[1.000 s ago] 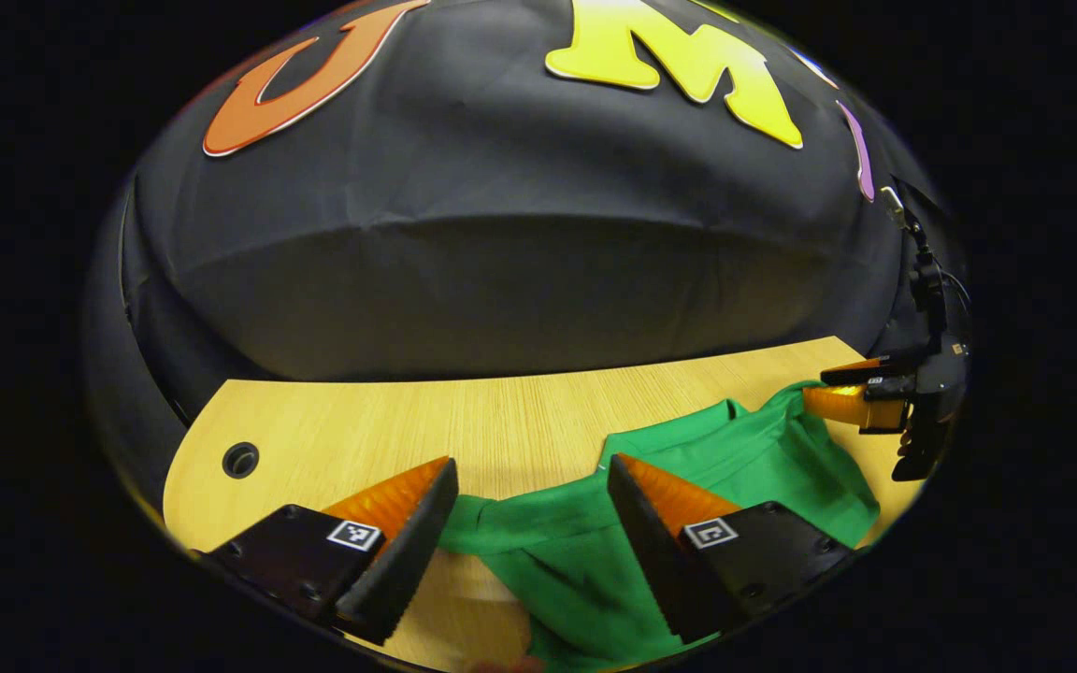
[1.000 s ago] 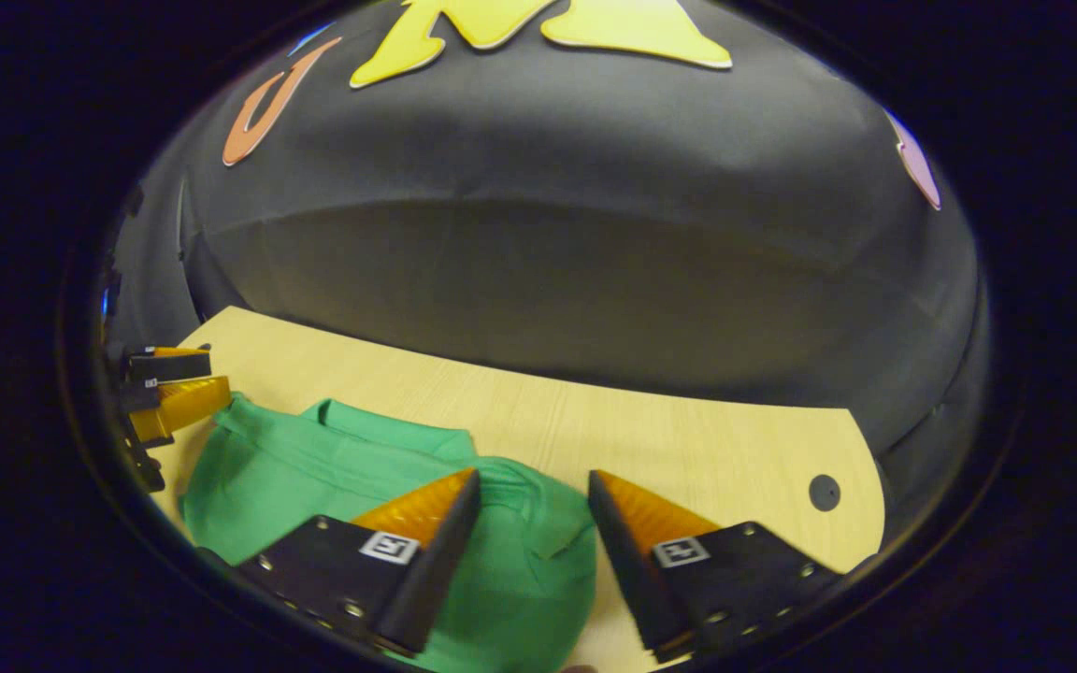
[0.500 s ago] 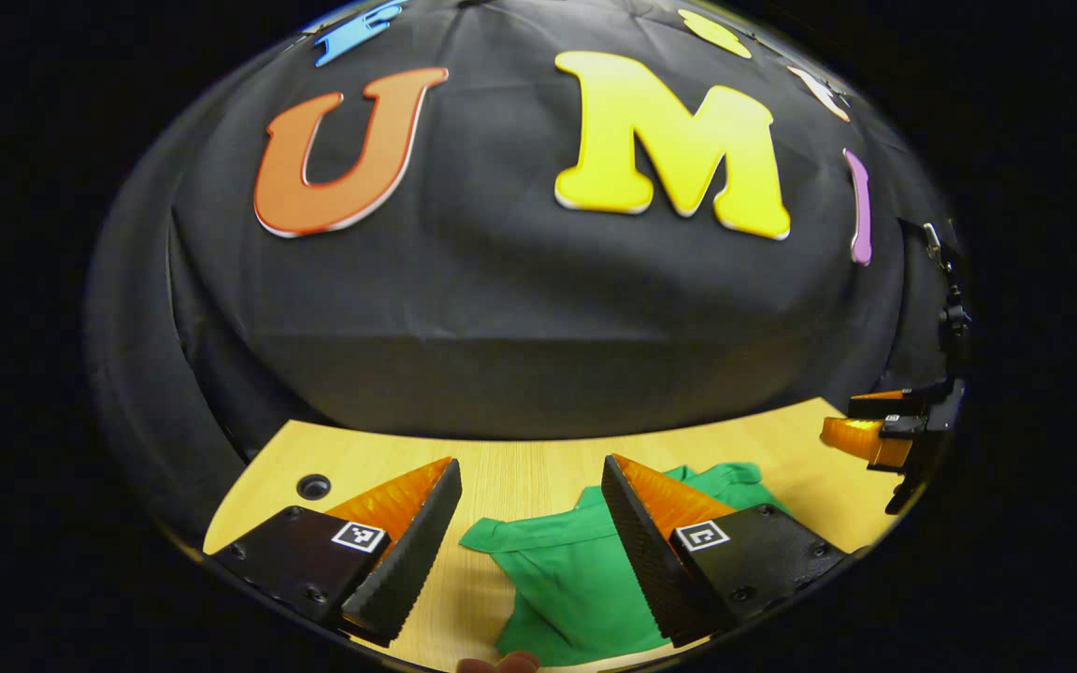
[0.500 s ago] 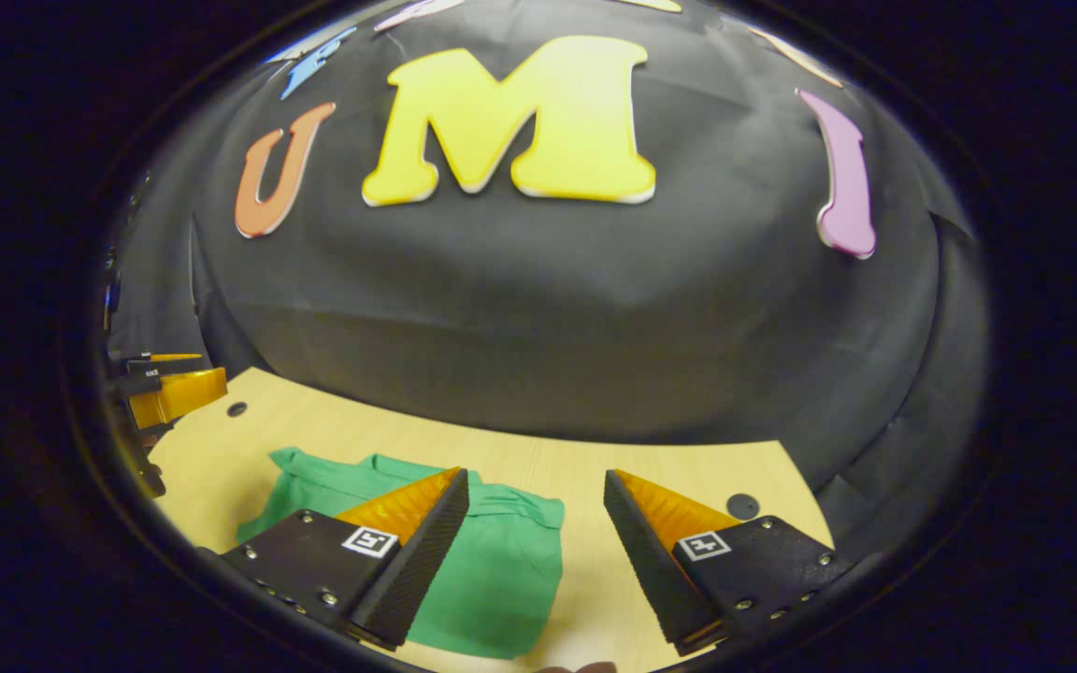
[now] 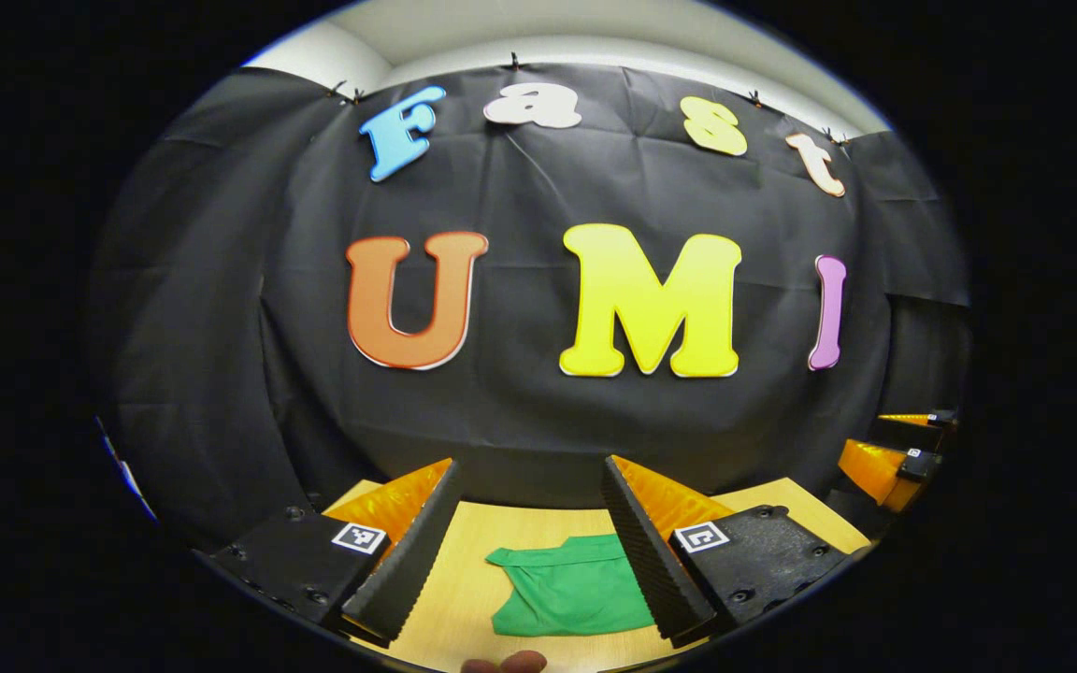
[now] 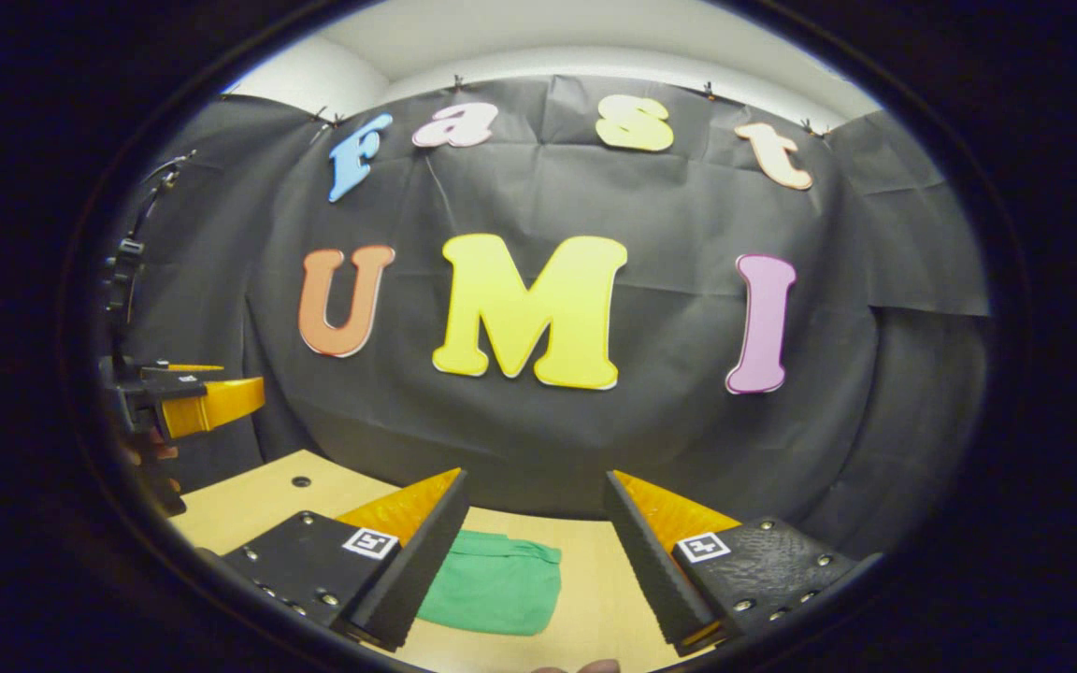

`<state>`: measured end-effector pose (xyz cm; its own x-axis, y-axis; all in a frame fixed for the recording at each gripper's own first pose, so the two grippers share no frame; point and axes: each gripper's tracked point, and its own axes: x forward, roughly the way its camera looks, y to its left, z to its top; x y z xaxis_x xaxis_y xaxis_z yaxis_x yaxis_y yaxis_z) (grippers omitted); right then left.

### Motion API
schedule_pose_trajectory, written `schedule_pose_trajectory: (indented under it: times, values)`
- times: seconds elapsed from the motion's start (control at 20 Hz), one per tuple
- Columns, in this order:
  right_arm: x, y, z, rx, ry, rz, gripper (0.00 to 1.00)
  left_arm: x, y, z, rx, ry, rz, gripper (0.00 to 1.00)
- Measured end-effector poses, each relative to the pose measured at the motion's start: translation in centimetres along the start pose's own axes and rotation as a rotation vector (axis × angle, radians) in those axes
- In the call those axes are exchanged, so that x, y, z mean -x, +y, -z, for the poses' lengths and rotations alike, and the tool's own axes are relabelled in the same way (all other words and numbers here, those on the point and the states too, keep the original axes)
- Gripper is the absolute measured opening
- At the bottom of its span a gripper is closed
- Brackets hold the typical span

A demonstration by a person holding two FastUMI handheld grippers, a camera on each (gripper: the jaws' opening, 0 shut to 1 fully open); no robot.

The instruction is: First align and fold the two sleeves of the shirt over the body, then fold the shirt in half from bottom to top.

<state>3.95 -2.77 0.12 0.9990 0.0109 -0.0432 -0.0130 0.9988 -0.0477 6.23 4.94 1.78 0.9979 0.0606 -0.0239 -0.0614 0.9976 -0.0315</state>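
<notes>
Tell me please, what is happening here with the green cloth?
A person holds a gripper in each hand above a wooden table. The green shirt lies folded into a small bundle on it. The left gripper and the right gripper are both open, raised and holding nothing. The folding looks finished.

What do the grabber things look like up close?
The left gripper and the right gripper each have two wedge-shaped fingers with ridged, saw-toothed inner faces. Both sit on black, bolted plates carrying small square black-and-white markers.
</notes>
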Motion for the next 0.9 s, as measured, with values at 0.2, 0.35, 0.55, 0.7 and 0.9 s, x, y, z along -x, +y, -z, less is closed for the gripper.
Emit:
schedule_pose_trajectory:
  times: [0.2,0.35,0.55,0.7,0.9]
  values:
    - [4.8,1.3,-2.0,0.009,-0.062,0.021,0.92,4.9,-1.3,-2.5,0.021,-0.058,0.013,0.98]
    - [6.9,2.2,-2.1,0.010,-0.059,0.007,0.92,7.2,-2.5,-2.5,0.011,-0.062,0.034,0.98]
    - [8.4,2.6,-1.2,0.009,-0.032,0.044,0.94,8.9,-3.9,-2.6,0.007,-0.064,0.066,0.98]
    - [8.0,3.5,-1.1,0.027,-0.048,0.019,0.93,9.0,-4.4,-3.0,-0.021,-0.088,0.078,0.98]
    - [8.2,3.0,-1.9,0.017,-0.074,0.023,0.93,8.6,-4.2,-3.1,-0.048,-0.095,0.067,0.98]
